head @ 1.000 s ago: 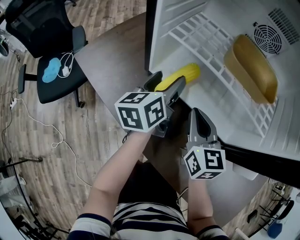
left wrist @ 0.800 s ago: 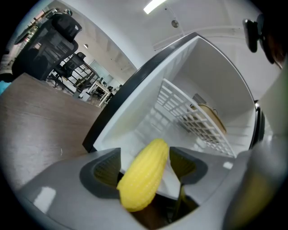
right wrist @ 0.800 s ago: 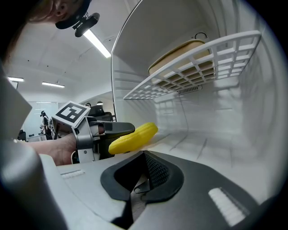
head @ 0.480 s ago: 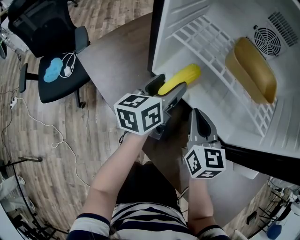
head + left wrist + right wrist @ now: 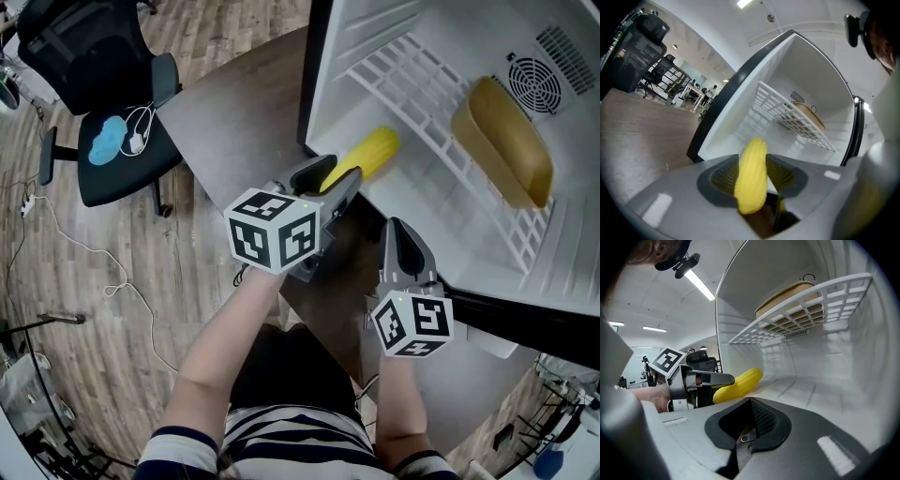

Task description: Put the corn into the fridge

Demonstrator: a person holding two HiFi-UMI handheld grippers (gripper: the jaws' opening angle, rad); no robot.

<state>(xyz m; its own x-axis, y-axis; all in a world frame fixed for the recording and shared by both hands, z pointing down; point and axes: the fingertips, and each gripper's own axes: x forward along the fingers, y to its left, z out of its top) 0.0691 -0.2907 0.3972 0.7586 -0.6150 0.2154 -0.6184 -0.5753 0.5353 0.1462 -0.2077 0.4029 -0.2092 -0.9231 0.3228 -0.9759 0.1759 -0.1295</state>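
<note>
I am holding the corn in my left tool, with the 2 jaws pressing on its near end. The corn is lying long-ways, pointing away from me and up to the right, so its far end is already poking inside the open fridge. It is sitting low, under the white wire shelf, right over the fridge floor, but I cannot tell if it is touching the floor. My right tool is closed on nothing and is waiting just beside the left one, down by the front edge of the fridge. A tan loaf-shaped thing is lying on the wire shelf, well apart from the corn. I am thinking the left tool is the one to finish this, by pushing along the corn's long line, deeper in, and then letting go.
</note>
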